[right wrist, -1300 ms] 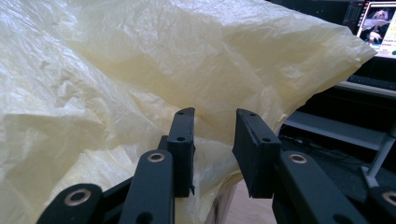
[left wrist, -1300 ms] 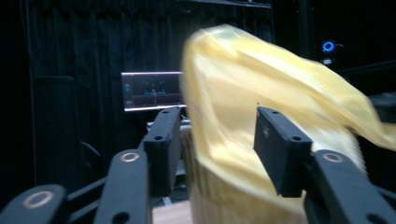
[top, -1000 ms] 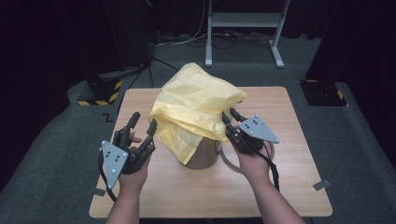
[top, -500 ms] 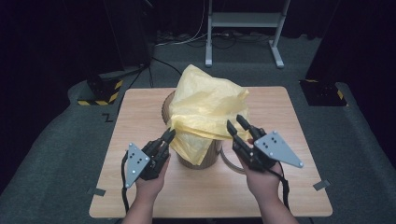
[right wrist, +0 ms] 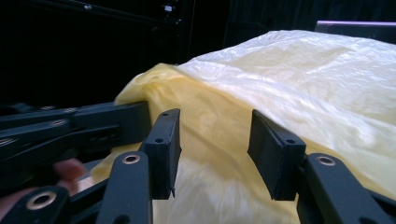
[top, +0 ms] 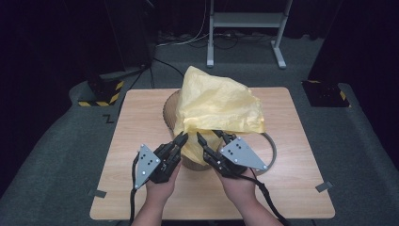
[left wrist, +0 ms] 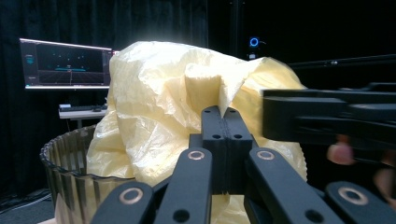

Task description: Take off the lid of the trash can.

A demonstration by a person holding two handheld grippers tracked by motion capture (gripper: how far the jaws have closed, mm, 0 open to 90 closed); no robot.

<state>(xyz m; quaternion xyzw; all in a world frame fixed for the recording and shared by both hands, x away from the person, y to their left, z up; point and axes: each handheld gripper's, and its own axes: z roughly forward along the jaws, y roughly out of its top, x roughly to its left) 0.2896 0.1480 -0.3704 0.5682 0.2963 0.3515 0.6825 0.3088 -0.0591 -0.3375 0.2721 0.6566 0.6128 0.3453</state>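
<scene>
table lit, surroundings dark | bag [left wrist: 154, 93] glares | near jaws soft

Yellow bag [top: 221, 106]: thin plastic film, crinkled and creased throughout, semi-translucent, with a soft sheen where light strikes it. Bin [top: 170, 109]: brownish translucent plastic, ribbed wall with vertical fluting, smooth rim, slight gloss. Tabletop [top: 141, 122]: light wood, visible grain, smooth matt finish. Floor [top: 61, 136]: grey carpet, coarse matt texture. Left gripper [left wrist: 224, 116]: black matt plastic links, finely grainy surface, brass-coloured metal rings at the pivots. Right gripper [right wrist: 212, 140]: same black matt plastic, flat pads with small screw holes; in the high view it carries a grey plate [top: 242, 153], smooth and matt.
</scene>
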